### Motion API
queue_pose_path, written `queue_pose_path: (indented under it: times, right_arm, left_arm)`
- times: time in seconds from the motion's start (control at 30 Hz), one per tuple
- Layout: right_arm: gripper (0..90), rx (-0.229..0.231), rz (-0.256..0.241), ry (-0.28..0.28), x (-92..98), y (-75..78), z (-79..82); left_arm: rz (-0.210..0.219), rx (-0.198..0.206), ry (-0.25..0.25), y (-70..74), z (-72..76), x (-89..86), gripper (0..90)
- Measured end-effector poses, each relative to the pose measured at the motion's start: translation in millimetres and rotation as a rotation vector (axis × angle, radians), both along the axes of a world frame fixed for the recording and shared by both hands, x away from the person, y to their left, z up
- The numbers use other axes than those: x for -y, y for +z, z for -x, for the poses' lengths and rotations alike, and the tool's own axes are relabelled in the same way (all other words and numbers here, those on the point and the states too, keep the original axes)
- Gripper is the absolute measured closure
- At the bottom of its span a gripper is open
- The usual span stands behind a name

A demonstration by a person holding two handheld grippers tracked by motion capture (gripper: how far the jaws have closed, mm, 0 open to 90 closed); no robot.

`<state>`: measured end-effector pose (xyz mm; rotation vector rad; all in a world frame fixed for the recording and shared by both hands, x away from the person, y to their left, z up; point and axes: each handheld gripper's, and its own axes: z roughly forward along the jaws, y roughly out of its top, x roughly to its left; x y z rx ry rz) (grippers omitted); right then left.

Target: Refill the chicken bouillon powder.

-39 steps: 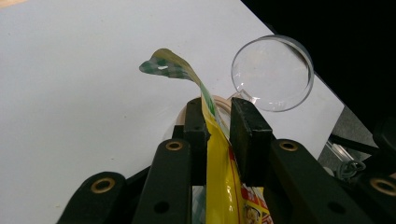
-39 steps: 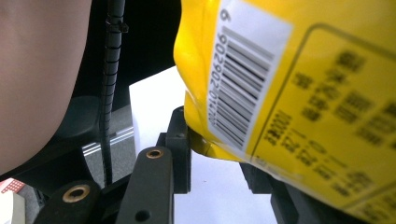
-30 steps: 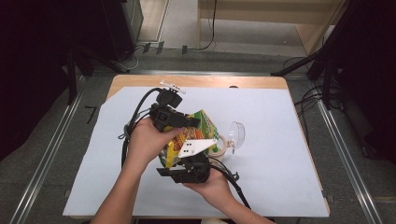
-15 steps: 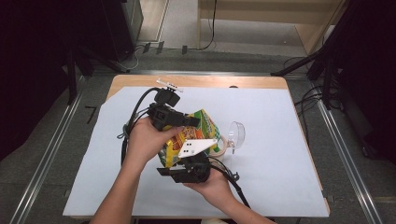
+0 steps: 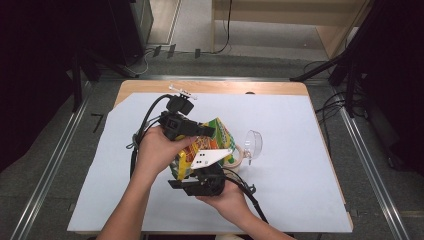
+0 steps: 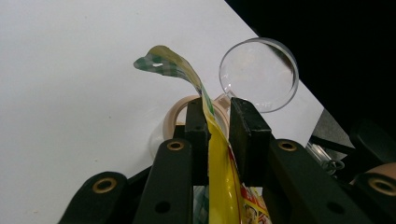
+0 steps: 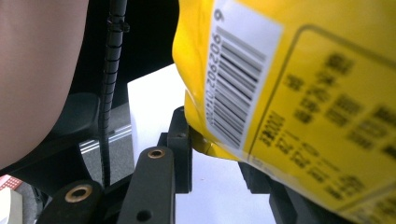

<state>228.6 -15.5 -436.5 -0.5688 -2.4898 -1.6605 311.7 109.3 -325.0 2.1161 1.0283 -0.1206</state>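
On the yellow snack bag, a white barcode label with digits running alongside the bars, partly legible as 9 0202062069 or thereabouts, plus blurred black print in a boxed panel beside it, too soft to make out.

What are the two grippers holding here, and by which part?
Both hold the yellow snack bag. The left gripper pinches its flat top edge; the right gripper appears shut on a corner by the barcode.
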Motion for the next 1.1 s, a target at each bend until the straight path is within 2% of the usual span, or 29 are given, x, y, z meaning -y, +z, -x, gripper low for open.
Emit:
queue_pose_path:
  times: [1.1]
  right_arm:
    - [70.3, -0.005, 0.004, 0.006, 0.3, 1.0, 0.4]
  left_arm:
    - [-0.008, 0.001, -0.001, -0.7, -0.8, 0.1, 77.6]
